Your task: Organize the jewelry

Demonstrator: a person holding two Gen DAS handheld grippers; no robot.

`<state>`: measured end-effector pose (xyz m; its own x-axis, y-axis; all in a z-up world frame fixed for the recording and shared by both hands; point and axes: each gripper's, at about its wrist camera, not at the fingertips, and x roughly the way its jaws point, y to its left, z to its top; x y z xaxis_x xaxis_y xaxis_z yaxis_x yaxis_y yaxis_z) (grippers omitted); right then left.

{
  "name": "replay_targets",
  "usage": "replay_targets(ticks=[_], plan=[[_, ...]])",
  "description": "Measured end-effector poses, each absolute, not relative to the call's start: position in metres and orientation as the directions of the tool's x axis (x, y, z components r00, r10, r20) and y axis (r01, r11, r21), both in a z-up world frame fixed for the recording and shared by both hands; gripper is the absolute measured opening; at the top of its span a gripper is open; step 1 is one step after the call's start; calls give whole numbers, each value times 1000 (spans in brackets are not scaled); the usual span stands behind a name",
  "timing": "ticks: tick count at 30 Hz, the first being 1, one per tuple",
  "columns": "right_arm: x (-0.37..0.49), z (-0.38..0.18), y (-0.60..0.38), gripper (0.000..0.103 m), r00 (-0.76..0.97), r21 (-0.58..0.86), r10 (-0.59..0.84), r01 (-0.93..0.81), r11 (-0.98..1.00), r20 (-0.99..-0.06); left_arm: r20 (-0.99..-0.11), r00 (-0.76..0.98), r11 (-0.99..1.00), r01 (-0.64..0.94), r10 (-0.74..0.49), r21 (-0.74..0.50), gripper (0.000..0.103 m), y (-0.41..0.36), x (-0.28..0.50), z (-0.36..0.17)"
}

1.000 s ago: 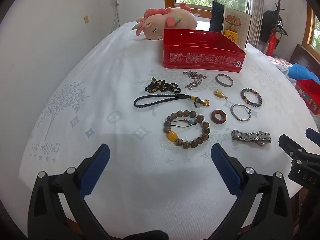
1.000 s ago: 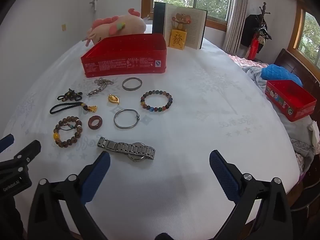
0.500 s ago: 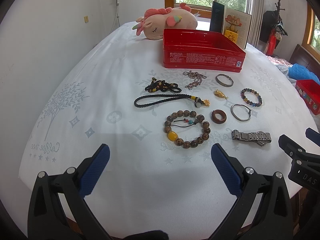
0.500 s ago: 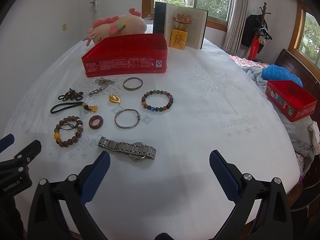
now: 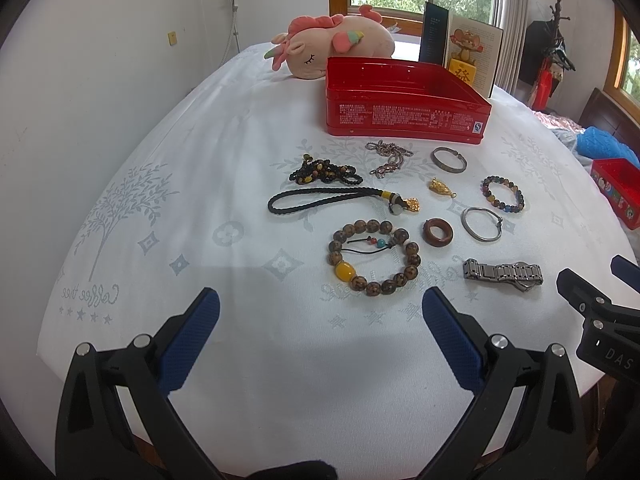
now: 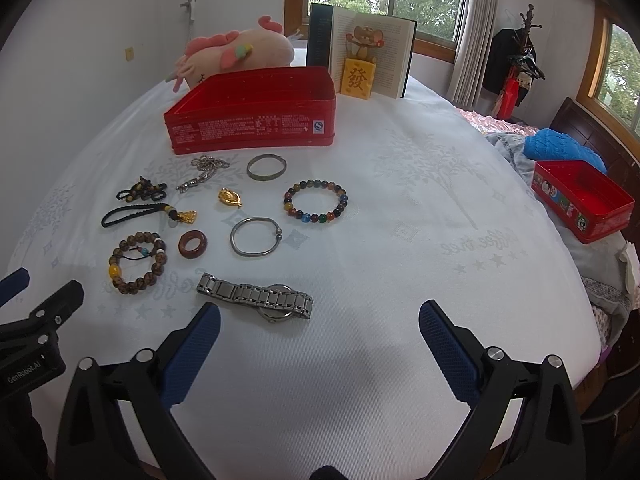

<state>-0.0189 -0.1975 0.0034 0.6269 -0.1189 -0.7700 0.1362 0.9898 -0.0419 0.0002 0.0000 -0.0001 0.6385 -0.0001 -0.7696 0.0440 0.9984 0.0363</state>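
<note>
Several jewelry pieces lie on the white tablecloth before an open red tin [image 5: 404, 110] [image 6: 252, 120]. Nearest are a wooden bead bracelet [image 5: 374, 257] [image 6: 137, 263], a steel watch [image 5: 503, 275] [image 6: 256, 297], a brown ring [image 5: 437, 232] [image 6: 193, 244] and a silver bangle [image 5: 481, 223] [image 6: 255, 236]. A black cord with gold charm [image 5: 340, 202], a colourful bead bracelet [image 6: 315, 200], a gold pendant [image 6: 230, 197], a chain [image 6: 202, 172] and a metal cuff [image 6: 266, 167] lie farther back. My left gripper [image 5: 320, 328] and right gripper [image 6: 320, 326] are open and empty, hovering near the front edge.
A pink plush toy [image 5: 332, 46], an open book [image 6: 360, 54] and a yellow block figurine [image 6: 358, 78] stand behind the tin. A second small red tin [image 6: 582, 198] and a blue knit item [image 6: 562, 148] lie to the right, off the table.
The right gripper has moved slightly forward, so the watch sits closer to its left finger. The left gripper has barely moved.
</note>
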Motion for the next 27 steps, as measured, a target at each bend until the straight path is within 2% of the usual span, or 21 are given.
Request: replay_targets(ticks=[27], plan=[[-18,1,-196,99,625,-39,-117,137,990,-772,-770,637,998,43,1,37,100,0,0,0]])
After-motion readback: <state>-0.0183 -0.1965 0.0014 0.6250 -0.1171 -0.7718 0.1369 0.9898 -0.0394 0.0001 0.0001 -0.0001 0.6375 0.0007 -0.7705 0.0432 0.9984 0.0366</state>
